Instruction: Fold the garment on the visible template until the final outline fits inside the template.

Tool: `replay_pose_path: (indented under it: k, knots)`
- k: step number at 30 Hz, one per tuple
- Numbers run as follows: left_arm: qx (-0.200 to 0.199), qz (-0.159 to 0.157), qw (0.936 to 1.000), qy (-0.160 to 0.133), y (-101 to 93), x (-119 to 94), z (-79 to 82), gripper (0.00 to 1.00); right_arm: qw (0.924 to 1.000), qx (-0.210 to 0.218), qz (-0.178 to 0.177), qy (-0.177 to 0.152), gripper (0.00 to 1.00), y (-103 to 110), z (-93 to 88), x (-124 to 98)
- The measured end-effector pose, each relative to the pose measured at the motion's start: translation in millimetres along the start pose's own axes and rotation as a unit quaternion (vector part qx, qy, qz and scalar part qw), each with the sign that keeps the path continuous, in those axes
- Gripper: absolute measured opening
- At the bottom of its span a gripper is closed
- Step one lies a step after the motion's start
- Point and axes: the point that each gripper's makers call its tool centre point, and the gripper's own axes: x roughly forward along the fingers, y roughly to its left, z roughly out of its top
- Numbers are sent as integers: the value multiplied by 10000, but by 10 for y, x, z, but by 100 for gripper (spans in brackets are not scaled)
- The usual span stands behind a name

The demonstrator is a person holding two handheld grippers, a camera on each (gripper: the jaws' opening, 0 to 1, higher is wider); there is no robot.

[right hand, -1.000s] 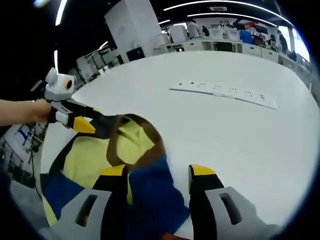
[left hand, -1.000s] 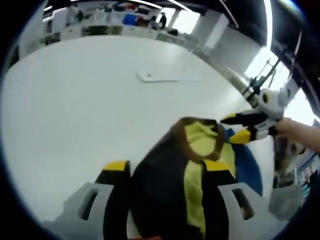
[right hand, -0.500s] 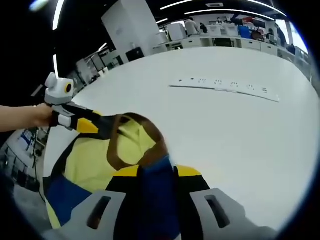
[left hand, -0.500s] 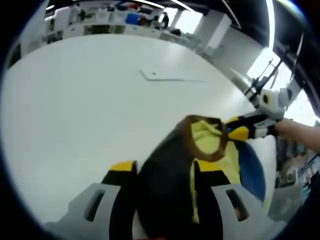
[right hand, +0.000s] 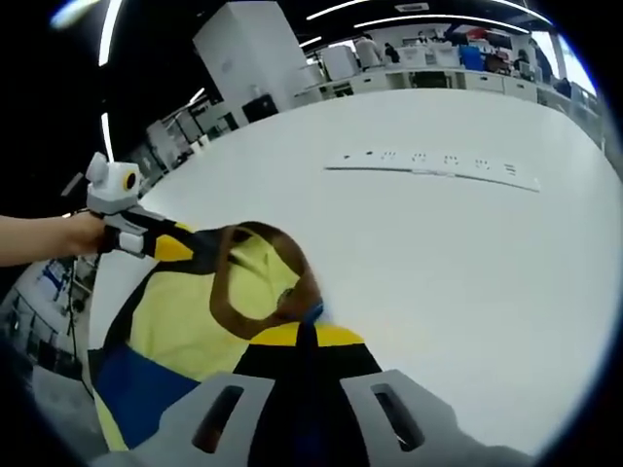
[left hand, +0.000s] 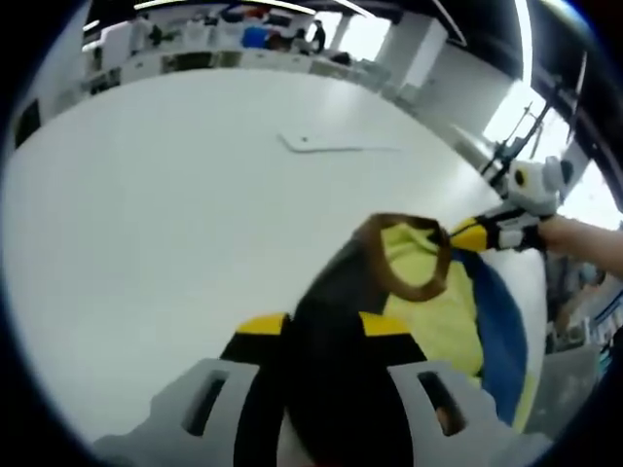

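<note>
Left gripper [left hand: 324,324] pinches the garment's [left hand: 428,311] dark shoulder, right gripper [right hand: 306,334] clamps its blue one, brown collar [right hand: 255,282] between them. Soft, light, droopy cloth on the white table [right hand: 438,253]; shoulder seams look the best grip.

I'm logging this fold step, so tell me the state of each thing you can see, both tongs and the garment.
left tongs: shut on the garment's black part.
right tongs: shut on the garment's blue part, near the collar.
garment: gripped at both sides, brown collar standing open, not yet folded.
white table: garment resting on its near edge.
</note>
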Motion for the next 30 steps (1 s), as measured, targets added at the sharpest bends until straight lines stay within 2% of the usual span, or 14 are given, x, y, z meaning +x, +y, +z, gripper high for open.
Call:
replay_pose_path:
  k: [8,12,19,24,30]
  knots:
    - [120,72,9998,-114,17,-50,55,0,9997,236,-26,5,2,-13,-41,18]
    - [72,96,9998,-141,24,-68,60,0,9997,245,-35,-22,1,-8,-36,12]
    - [42,121,9995,-274,-6,-158,126,0,9999,-46,-120,-97,1,24,11,-41]
    - [50,113,9987,-497,-57,-299,201,0,9995,-125,-140,-261,1,70,107,-124]
    - [263,150,9967,-757,-151,-496,280,0,9980,-297,-142,-538,1,196,260,-279]
